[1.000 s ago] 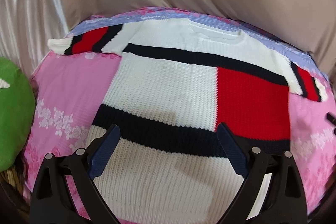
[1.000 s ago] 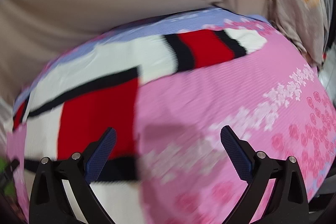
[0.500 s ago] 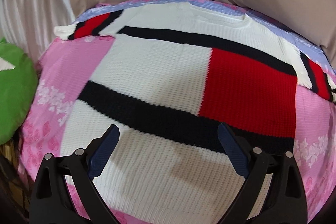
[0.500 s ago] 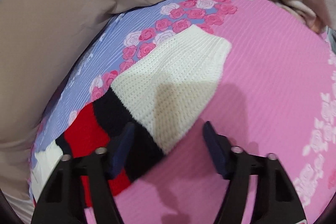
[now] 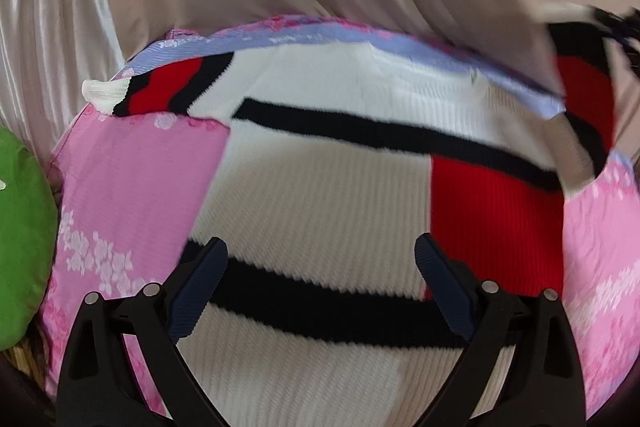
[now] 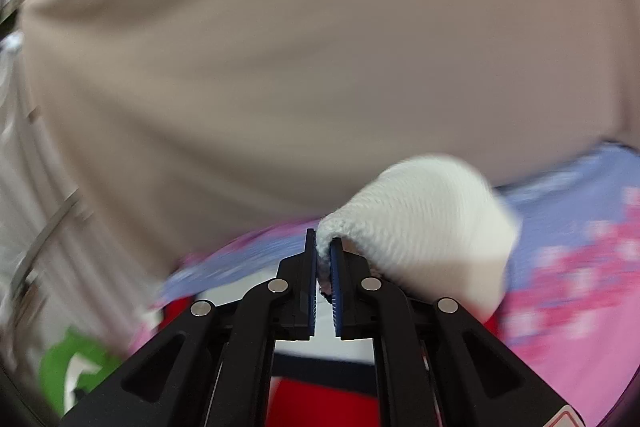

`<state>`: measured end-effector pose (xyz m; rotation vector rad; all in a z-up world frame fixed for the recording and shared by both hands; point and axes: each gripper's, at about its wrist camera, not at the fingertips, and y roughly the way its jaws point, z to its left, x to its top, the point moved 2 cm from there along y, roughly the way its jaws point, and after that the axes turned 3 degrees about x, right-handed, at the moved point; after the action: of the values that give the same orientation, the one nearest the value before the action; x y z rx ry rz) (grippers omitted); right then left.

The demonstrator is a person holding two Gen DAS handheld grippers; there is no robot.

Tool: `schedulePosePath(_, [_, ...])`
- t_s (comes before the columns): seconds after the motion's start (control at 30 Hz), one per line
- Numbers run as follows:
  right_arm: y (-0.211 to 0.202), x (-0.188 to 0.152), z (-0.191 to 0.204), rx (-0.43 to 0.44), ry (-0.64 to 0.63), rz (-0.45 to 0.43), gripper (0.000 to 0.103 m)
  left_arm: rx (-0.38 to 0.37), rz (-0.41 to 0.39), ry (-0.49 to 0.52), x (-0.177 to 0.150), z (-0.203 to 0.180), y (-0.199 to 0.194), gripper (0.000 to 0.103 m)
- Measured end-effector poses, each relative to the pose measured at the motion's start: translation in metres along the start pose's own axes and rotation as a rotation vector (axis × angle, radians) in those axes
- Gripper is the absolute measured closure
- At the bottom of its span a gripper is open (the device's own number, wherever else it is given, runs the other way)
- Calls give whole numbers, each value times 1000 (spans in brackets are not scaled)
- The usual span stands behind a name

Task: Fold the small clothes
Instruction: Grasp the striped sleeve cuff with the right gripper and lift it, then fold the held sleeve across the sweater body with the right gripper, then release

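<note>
Right gripper (image 6: 324, 263) clamped on sleeve cuff (image 6: 424, 223), lifted right of sweater (image 5: 320, 195) body; fold runs leftward across it. Left gripper (image 5: 320, 267) spread wide, empty, over hem.

— Inspector: Right gripper (image 6: 324, 247)?
— Assistant: Half a second ago its jaws straddled the sleeve cuff (image 6: 424, 223), apart. Now they are closed on the cuff's edge.
— Inspector: The sleeve (image 5: 580, 95)?
— Assistant: Formerly flat on the bed; now raised at upper right of the left view.
</note>
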<state>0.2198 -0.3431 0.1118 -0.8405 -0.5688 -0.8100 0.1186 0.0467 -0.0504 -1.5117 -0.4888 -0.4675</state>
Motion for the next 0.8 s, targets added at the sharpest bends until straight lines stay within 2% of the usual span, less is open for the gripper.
schedulePosePath(0.07, [57,-29,54,129,-43,106,87,-28,-8,-38,11,12,3,10])
schedulePosePath(0.1, [81,-46,74,154,-81,148,78,-41,-7,-55,15,17,5,9])
schedulePosePath(0.13, [99,-61,89,157,-122,182,70,-59,-9,-74,20,22,8,7])
schedulePosePath(0.2, [122,-90,108,120,-189,222,69,-73,-11,-102,29,30,16,6])
schedulePosePath(0.27, [125,-107,98,70,-149,229,68,-97,-5,-140,45,38,33,5])
schedulePosePath(0.37, [99,-124,61,-54,-36,211,64,-123,28,-207,66,44,66,5])
schedulePosePath(0.47, [67,-140,11,-324,-2,230,54,-135,62,-298,89,46,104,5])
schedulePosePath(0.53, [55,-150,-10,-439,1,244,43,-150,69,-336,107,41,129,5])
schedulePosePath(0.6, [50,-159,-28,-499,13,269,43,-164,103,-364,122,32,159,8])
schedulePosePath(0.67, [52,-167,-45,-518,17,295,42,-176,142,-393,131,27,181,22])
schedulePosePath(0.7, [60,-170,-49,-517,18,314,42,-171,161,-396,133,22,192,37])
schedulePosePath(0.77, [71,-173,-55,-497,13,340,41,-94,127,-373,141,16,192,63])
schedulePosePath(0.8, [79,-175,-57,-499,4,351,41,-116,131,-360,145,13,189,96])
